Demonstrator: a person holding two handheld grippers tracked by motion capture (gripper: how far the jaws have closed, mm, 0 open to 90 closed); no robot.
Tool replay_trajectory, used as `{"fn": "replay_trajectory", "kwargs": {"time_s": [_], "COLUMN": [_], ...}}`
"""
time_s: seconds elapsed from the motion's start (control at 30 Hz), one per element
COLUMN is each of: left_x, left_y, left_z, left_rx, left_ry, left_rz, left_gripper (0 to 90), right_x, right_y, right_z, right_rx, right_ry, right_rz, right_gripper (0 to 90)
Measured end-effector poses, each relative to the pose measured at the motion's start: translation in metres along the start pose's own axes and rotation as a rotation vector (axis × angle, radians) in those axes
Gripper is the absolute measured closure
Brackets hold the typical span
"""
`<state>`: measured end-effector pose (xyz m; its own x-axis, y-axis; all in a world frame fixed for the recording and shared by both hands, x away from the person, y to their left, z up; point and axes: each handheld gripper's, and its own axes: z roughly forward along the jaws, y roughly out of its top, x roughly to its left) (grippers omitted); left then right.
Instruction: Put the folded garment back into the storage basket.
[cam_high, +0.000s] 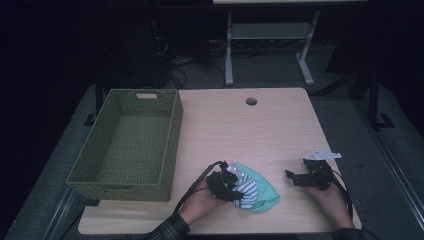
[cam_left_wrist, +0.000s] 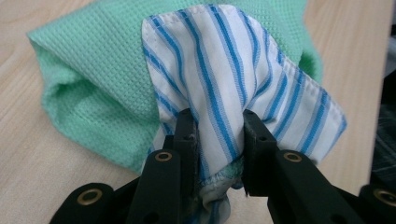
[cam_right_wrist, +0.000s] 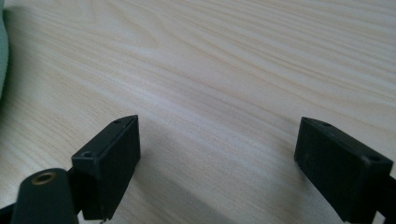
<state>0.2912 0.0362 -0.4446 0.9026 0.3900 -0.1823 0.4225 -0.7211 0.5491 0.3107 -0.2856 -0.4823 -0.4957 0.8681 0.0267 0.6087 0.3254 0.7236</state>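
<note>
My left claw (cam_left_wrist: 218, 135) grips the striped cloth (cam_left_wrist: 233, 70); right claw (cam_right_wrist: 217, 163) released; green basket (cam_high: 150, 150) awaits, unfilled.

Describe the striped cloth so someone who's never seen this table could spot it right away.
Start at the green woven basket on the left of the wooden table, then look right along the near edge to the left gripper. Its jaws pinch a white cloth lying on a plain mint-green cloth. Thin blue stripes set it apart.
</note>
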Motion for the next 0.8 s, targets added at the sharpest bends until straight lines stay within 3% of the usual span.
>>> {"fn": "replay_trajectory", "kwargs": {"time_s": [0.37, 0.63, 0.8], "left_x": [0.004, 0.005, 0.005], "left_y": [0.004, 0.018, 0.029], "left_z": [-0.019, -0.035, -0.048], "left_rx": [-0.04, -0.017, -0.019], "left_ry": [-0.014, -0.023, -0.02], "left_rz": [-0.012, -0.011, 0.01], "left_gripper": [71.0, 71.0, 70.9], "right_x": [0.0, 0.0, 0.0], "right_y": [0.0, 0.0, 0.0], "right_z": [0.0, 0.0, 0.0], "right_rx": [0.0, 0.0, 0.0], "right_ry": [-0.002, -0.003, -0.006], "right_rz": [0.001, 0.0, 0.001], "right_gripper": [13.5, 13.4, 13.3]}}
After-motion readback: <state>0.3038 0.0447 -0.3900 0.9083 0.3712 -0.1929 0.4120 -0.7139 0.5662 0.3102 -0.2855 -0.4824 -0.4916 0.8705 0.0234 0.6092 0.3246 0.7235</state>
